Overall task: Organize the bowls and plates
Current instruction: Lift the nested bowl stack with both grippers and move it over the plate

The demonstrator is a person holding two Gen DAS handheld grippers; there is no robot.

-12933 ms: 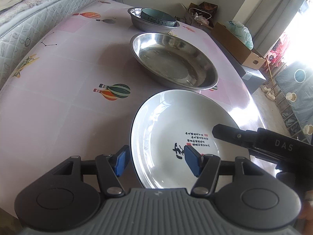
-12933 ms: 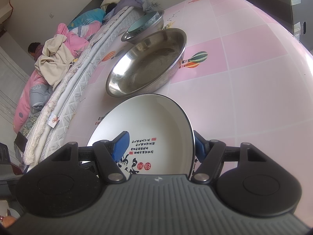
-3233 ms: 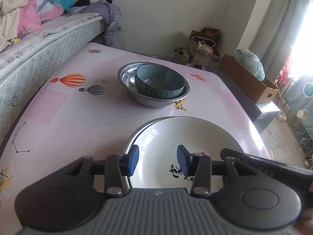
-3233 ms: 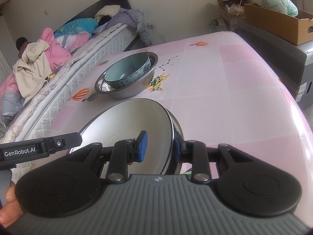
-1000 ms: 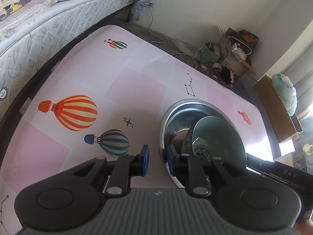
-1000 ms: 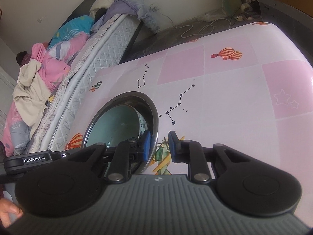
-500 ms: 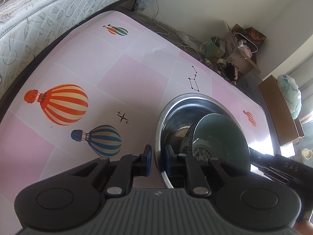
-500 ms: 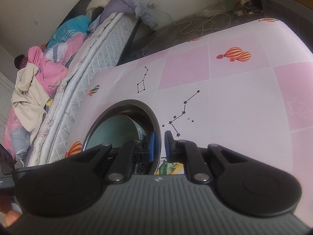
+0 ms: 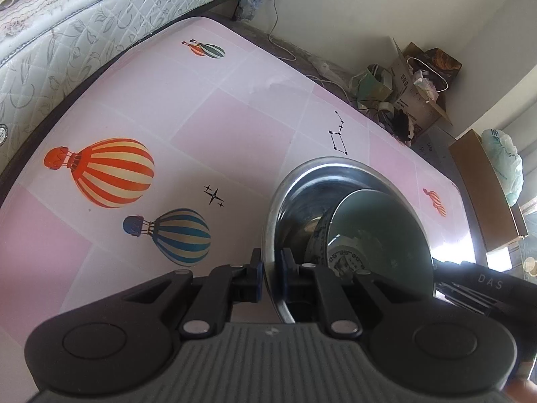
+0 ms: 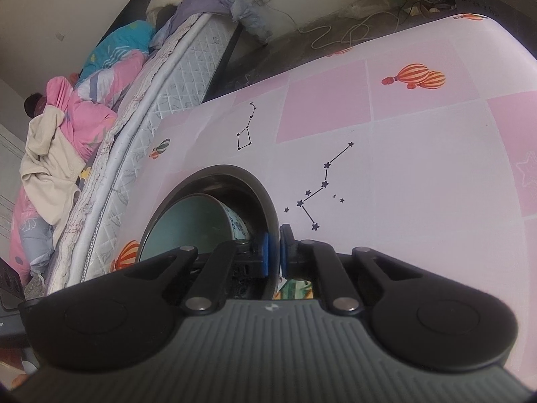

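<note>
The left claw (image 9: pixel 268 270) was clamped on the near-left rim of the steel basin (image 9: pixel 295 194), one blue pad outside the wall and one inside. The right claw (image 10: pixel 274 255) was clamped on the same basin (image 10: pixel 258 194) at its opposite rim, again with the thin metal wall pinched between the blue pads.

Inside the basin, just ahead and to the right of the left claw, sat a pale green bowl (image 9: pixel 379 231) with a blue-and-white pattern on its outer wall; from the right claw it lay ahead and to the left (image 10: pixel 191 225). The bowl leaned against the basin's inner wall.

The basin rested on the pink checked surface (image 9: pixel 235 124), printed with hot-air balloons and star constellations. To the right of the left claw, part of the other tool's black body showed the white letters "DAS" (image 9: pixel 490 282). Far ahead of that claw, a cardboard box (image 9: pixel 412 84) bore printed writing too small to read. A mattress (image 10: pixel 167 100) with heaped bedding lay far left of the right claw.
</note>
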